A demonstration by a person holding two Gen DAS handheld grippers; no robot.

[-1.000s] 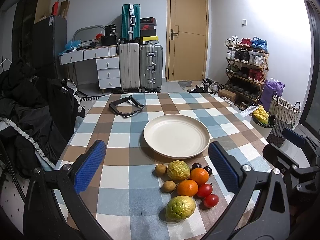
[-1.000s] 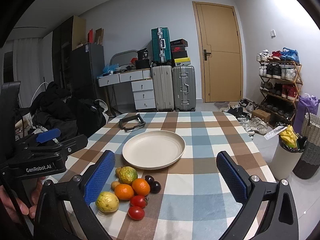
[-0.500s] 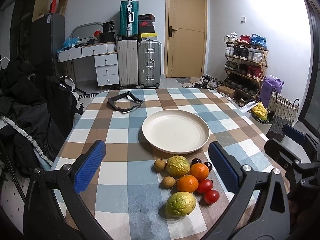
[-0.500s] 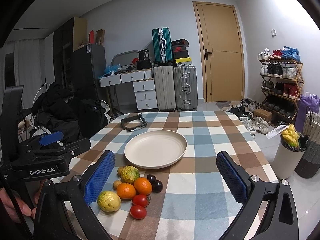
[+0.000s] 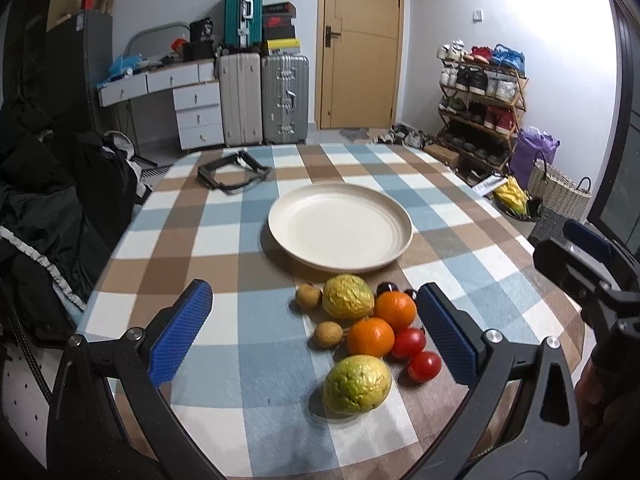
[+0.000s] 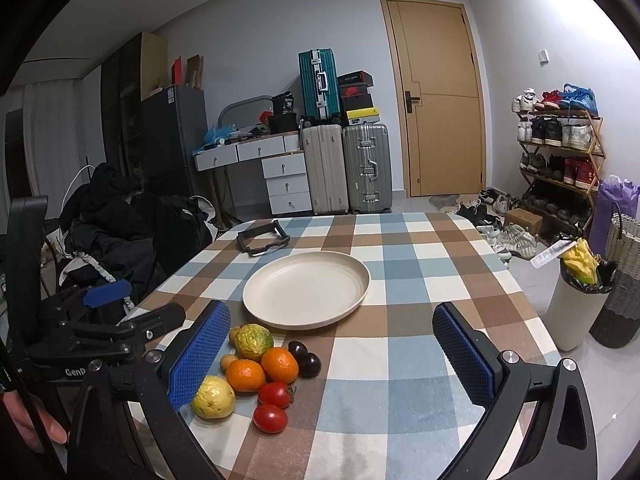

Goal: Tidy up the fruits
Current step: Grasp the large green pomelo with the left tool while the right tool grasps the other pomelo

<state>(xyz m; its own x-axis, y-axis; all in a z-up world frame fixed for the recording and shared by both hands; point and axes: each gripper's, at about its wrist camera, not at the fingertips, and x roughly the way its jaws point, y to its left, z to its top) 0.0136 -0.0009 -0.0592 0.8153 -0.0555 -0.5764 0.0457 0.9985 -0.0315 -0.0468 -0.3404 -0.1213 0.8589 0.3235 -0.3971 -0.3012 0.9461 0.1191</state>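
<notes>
- Left hand-held gripper [image 5: 314, 334]: jaws spread wide, nothing between the blue pads [image 5: 180, 334]; it hangs above the near edge of the tabletop [image 5: 192, 240], with the fruit cluster seen between its fingers, towards the right one.
- Right hand-held gripper [image 6: 330, 358]: jaws likewise wide apart and holding nothing; its left pad [image 6: 198, 354] overlaps the near guava in view, though contact cannot be told.
- Plate [image 5: 340, 226]: cream, round, bare inside, at mid-tabletop just beyond the fruit.
- Far guava [image 5: 347, 297]: yellow-green, nearest the plate rim, touching the far orange [image 5: 395, 310].
- Near orange [image 5: 370, 337]: pressed against the far orange and beside the upper tomato [image 5: 408, 343].
- Lower tomato [image 5: 425, 366]: just beside the upper one, at the right of the cluster.
- Near guava [image 5: 356, 384]: the fruit closest to the camera, in front of the near orange.
- Two small brown fruits [image 5: 309, 298]: at the left side of the cluster, one beside the far guava, the other [image 5: 329, 334] beside the near orange.
- Two dark plums [image 6: 309, 364]: side by side between the far orange and the plate; partly hidden in the left view.
- Black strap [image 5: 232, 170]: lying at the far left of the checked tabletop, well apart from the fruit.
- Background: suitcases [image 6: 346, 168], a door [image 6: 438, 96] and a shoe rack [image 6: 560, 152] along the walls.
</notes>
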